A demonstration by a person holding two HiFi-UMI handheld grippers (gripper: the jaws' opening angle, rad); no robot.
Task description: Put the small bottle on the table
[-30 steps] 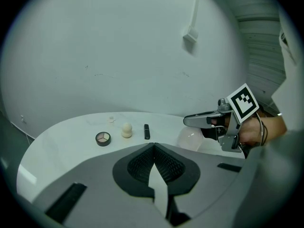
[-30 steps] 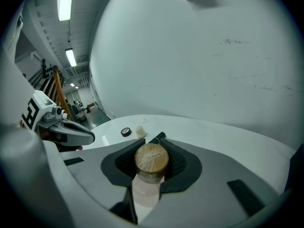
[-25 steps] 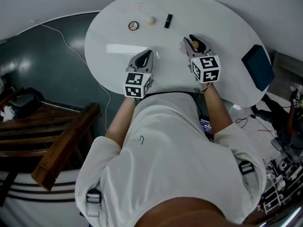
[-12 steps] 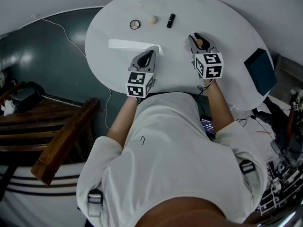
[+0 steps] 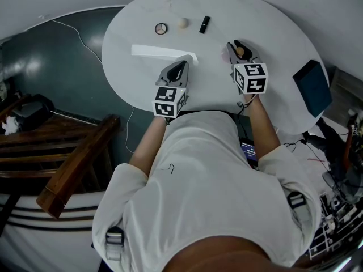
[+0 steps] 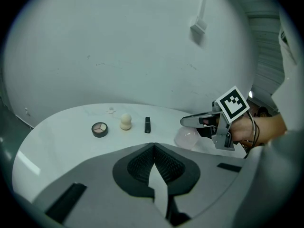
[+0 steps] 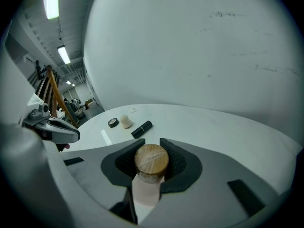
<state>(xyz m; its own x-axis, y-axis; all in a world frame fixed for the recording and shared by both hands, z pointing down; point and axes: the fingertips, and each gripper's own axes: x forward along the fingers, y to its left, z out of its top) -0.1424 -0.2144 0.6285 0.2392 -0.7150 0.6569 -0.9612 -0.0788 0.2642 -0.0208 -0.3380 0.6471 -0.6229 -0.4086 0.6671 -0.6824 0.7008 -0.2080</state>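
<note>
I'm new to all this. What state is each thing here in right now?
Small pink bottle with wooden cap: clamped between jaws, not yet released.
Right gripper: shut on that bottle.
Left gripper: shut, empty.
Round eyeshadow compact: lying flat, colour pans showing.
Beige egg-shaped sponge: standing upright.
Black lipstick tube: lying on its side.

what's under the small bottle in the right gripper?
White table lies below. The right gripper clamps the small bottle near its wooden cap; the jaws cover its base, so contact can't be told.
</note>
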